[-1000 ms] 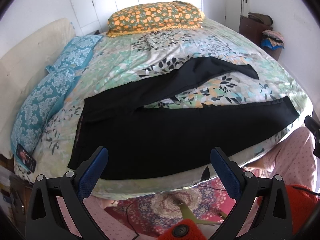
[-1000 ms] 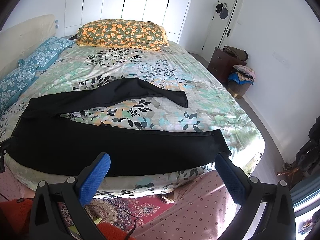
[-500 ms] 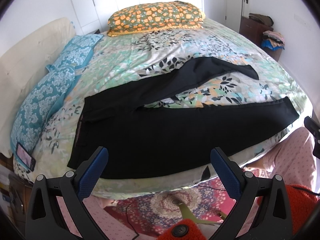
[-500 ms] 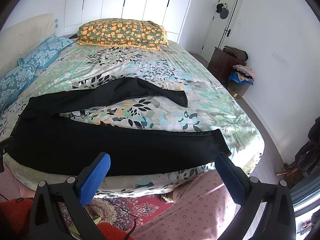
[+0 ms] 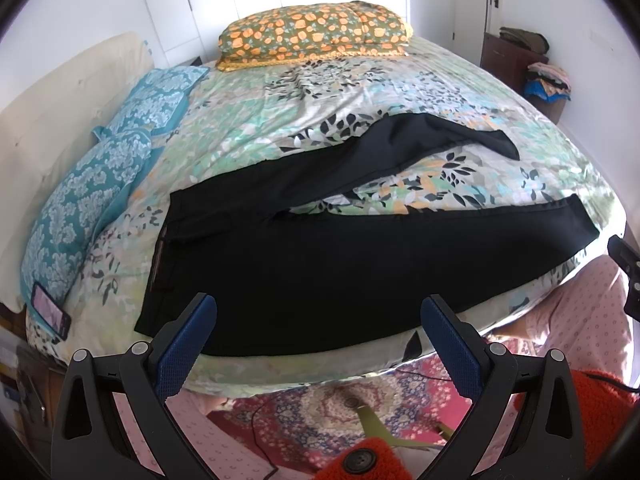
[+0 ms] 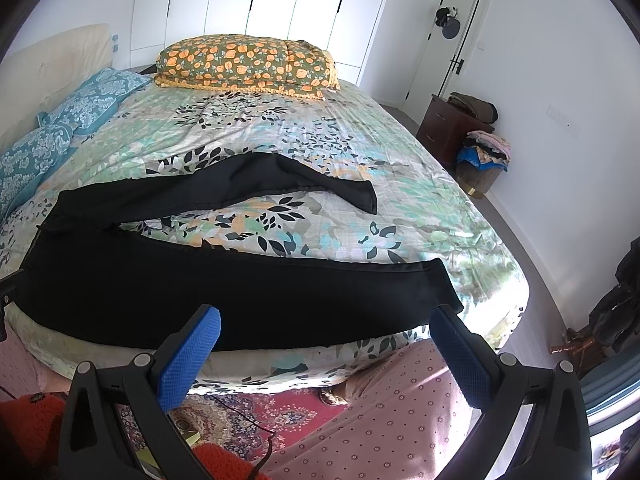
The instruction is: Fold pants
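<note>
Black pants lie spread flat on the bed, unfolded, with the waistband toward the headboard side on the left and the two legs running out to the right. The near leg lies along the front edge of the bed, its hem close to the right corner; the far leg angles away toward the middle of the bed, so a wedge of the leaf-print cover shows between them. The left gripper hangs in front of the bed edge near the waist end, its blue-padded fingers spread wide with nothing between them, clear of the cloth. The right gripper is likewise wide open and empty, held off the bed edge before the hem end of the near leg. At the far side of the bed rests an orange-flowered pillow, and two teal pillows lie along the headboard. A phone with a lit screen sits at the bed's near left corner. A patterned rug covers the floor below, and pink dotted cloth, seemingly the person's trousers, shows beneath both grippers. By the right wall stand a dark cabinet and a pile of clothes.
</note>
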`<control>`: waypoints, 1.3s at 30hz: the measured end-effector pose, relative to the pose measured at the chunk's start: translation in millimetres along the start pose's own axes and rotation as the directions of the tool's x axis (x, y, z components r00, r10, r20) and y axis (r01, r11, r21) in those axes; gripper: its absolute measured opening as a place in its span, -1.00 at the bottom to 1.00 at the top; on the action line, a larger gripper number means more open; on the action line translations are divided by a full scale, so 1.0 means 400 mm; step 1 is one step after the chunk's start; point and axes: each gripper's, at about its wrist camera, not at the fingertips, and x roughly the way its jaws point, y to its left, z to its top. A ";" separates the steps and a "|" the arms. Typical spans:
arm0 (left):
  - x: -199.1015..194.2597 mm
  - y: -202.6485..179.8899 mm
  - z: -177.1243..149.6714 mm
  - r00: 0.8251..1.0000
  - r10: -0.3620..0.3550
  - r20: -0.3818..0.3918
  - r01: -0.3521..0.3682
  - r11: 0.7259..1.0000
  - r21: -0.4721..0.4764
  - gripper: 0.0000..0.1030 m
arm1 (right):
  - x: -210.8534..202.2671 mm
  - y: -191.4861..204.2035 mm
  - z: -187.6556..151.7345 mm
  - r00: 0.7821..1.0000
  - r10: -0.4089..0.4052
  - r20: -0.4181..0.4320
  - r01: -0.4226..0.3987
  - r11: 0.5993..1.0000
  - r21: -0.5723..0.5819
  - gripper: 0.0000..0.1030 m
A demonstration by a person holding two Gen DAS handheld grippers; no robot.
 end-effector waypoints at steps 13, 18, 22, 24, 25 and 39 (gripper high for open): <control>0.001 0.006 0.000 1.000 -0.001 0.000 0.001 1.000 0.000 0.99 | 0.000 0.002 0.002 1.000 -0.001 -0.002 0.001 1.000 -0.001 1.00; 0.002 0.007 -0.001 1.000 -0.002 -0.001 0.002 1.000 -0.001 0.99 | 0.000 0.004 0.001 1.000 -0.001 -0.003 0.001 1.000 -0.003 1.00; 0.003 0.011 -0.007 1.000 -0.002 -0.002 0.002 1.000 -0.004 0.99 | 0.001 0.005 -0.003 1.000 -0.001 -0.003 0.001 1.000 -0.005 1.00; 0.004 0.011 -0.009 1.000 -0.002 -0.003 0.002 1.000 -0.005 0.99 | 0.002 0.004 -0.005 1.000 -0.001 -0.005 0.001 1.000 -0.005 1.00; 0.004 0.012 -0.007 1.000 -0.002 -0.002 0.002 1.000 -0.004 0.99 | 0.004 0.006 -0.008 1.000 0.000 -0.005 0.000 1.000 -0.005 1.00; 0.022 0.030 0.003 0.999 -0.041 -0.007 0.041 0.999 -0.031 0.99 | -0.029 0.047 0.020 0.976 0.177 0.123 -0.170 0.983 -0.068 1.00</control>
